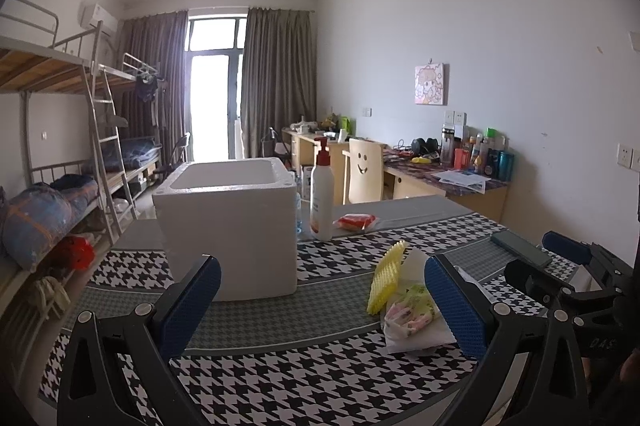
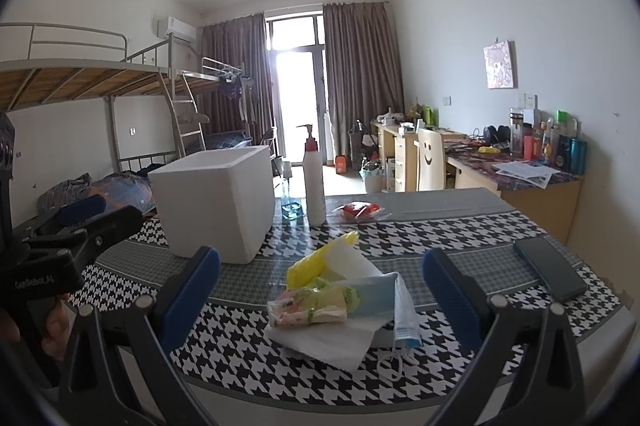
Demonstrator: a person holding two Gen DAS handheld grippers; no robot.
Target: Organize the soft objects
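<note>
Right wrist view shows both my jaws spread wide and empty, so I should pinch the floral pouch low, clear of the tissue.

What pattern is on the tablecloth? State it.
Black-and-white houndstooth tablecloth with grey bands; clearest in right wrist view.

Foam box and pump bottle behind, tablecloth open in front

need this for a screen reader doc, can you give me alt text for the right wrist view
Open right gripper hovers over a pile of soft items and a face mask on a houndstooth table. Behind stand a white foam box and pump bottle.
</note>
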